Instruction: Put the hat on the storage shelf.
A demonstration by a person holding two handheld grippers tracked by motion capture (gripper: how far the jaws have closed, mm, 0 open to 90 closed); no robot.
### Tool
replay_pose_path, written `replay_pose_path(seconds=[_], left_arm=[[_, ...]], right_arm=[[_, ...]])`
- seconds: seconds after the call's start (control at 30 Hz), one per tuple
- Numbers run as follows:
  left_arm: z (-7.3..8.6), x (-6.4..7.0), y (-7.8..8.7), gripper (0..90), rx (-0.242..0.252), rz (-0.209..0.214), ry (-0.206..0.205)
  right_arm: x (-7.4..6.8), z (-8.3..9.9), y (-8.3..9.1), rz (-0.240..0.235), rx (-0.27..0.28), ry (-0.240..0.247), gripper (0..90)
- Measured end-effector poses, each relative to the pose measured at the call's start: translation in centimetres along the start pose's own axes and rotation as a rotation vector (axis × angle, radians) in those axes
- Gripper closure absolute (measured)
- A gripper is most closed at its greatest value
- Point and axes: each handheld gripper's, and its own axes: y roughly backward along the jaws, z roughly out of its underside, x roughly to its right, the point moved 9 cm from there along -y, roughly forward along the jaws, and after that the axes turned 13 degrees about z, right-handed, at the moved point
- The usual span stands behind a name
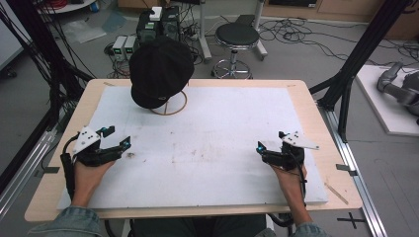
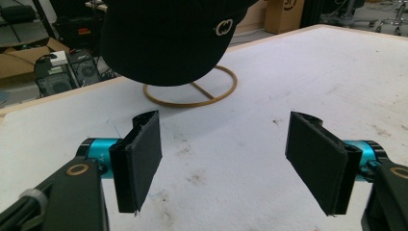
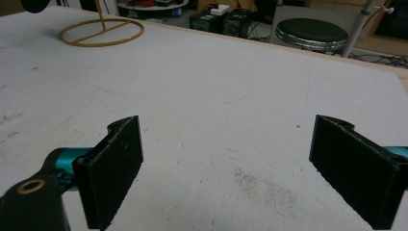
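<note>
Both of our grippers rested low on the desk (image 1: 207,148), left gripper (image 1: 114,137) and right gripper (image 1: 270,141), jaws wide apart and holding nothing. Farther off sat the black cap (image 1: 160,71), perched on its wooden ring stand (image 1: 173,106) at the far left of the desk, well apart from both grippers. We judged nothing done yet: cap untouched, reach and grasp all left to do. A small round metal emblem (image 2: 223,27) showed on the cap; its interlocked letters were too small for us to read surely.

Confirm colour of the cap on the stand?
Black cap, small round metal emblem; left gripper view shows it best.
</note>
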Motion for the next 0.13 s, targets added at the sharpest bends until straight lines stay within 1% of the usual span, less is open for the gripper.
replay_pose_path(seconds=[0.13], left_arm=[[0.13, -0.12, 0.02, 28.4, -0.007, -0.004, 0.001]], right_arm=[[0.04, 0.03, -0.05, 0.005, 0.0, 0.012, 11.3]])
